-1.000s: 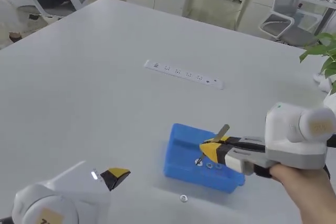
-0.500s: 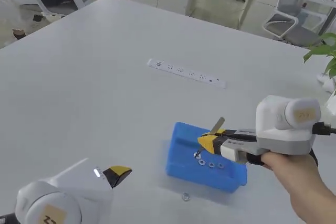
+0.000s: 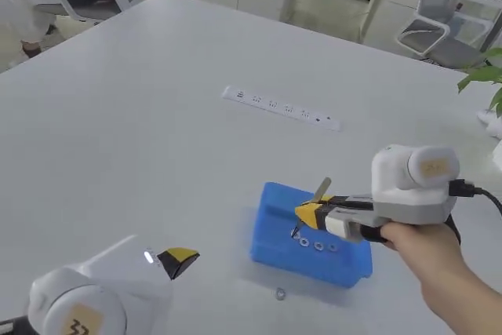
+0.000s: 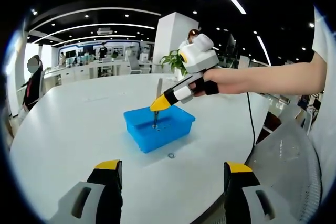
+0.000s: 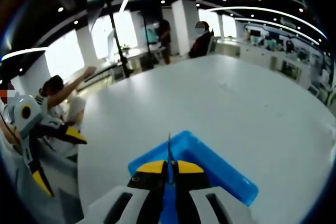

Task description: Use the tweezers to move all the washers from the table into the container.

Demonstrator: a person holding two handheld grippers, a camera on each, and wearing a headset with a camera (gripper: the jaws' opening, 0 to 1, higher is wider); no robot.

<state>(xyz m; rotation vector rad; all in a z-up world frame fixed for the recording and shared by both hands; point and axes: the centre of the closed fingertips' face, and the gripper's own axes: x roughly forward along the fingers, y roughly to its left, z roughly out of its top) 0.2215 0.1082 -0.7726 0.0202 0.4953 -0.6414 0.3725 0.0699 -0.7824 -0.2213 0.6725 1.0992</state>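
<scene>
Since one second ago, the body of the right gripper (image 3: 307, 213) and the hand (image 3: 420, 249) that held it had come closer above the container (image 3: 271, 194), while the low tip of the tweezers (image 3: 321, 191) stayed inside the container, near its left wall. The jaws of the right gripper were pressed together on the tweezers, and the right gripper view showed the thin blade between the two yellow tips. Whether the tip carried a washer, I could not tell. Three washers (image 3: 318, 246) lay in a row on the blue floor of the container, just beside the tip. One more washer (image 3: 280, 294) lay on the worktop (image 3: 157, 115), near the front wall of the container. The left gripper (image 4: 172, 174) hovered over the worktop with its jaws wide apart and nothing between them. A power strip (image 3: 281, 107) lay further back.
</scene>
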